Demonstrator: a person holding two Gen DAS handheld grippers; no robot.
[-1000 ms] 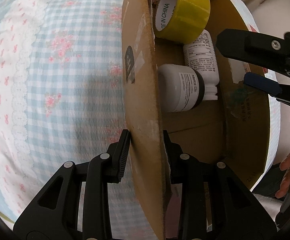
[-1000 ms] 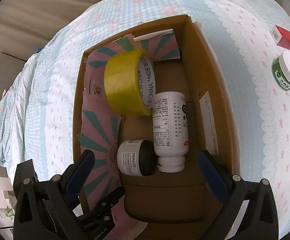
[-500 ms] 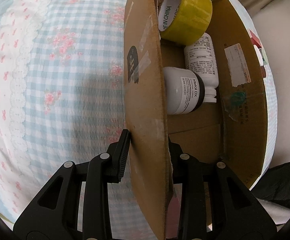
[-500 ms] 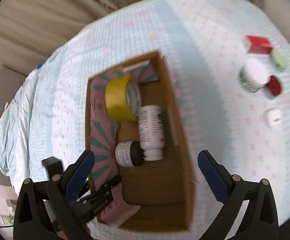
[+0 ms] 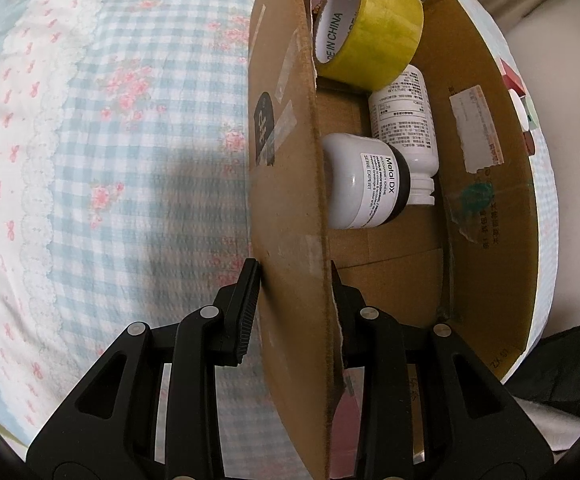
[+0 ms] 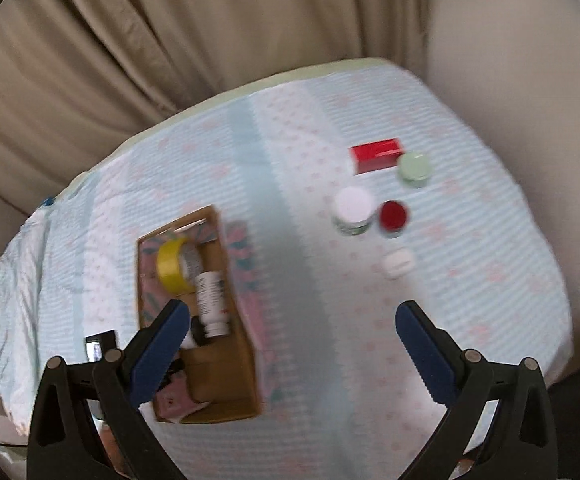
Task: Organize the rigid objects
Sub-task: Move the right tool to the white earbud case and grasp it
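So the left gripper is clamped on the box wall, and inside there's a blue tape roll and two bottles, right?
Nearly. The tape roll is yellow, not blue, as the left wrist view shows. The left gripper does clamp the box wall, with two bottles inside.

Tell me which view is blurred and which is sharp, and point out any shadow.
Right wrist view: motion-blurred; the cardboard box, red box and jars smear, label text unreadable. Left wrist view: sharp; print on the yellow tape roll and grey jar reads clearly, and a soft grey shadow lies on the checked bedspread beside the box.
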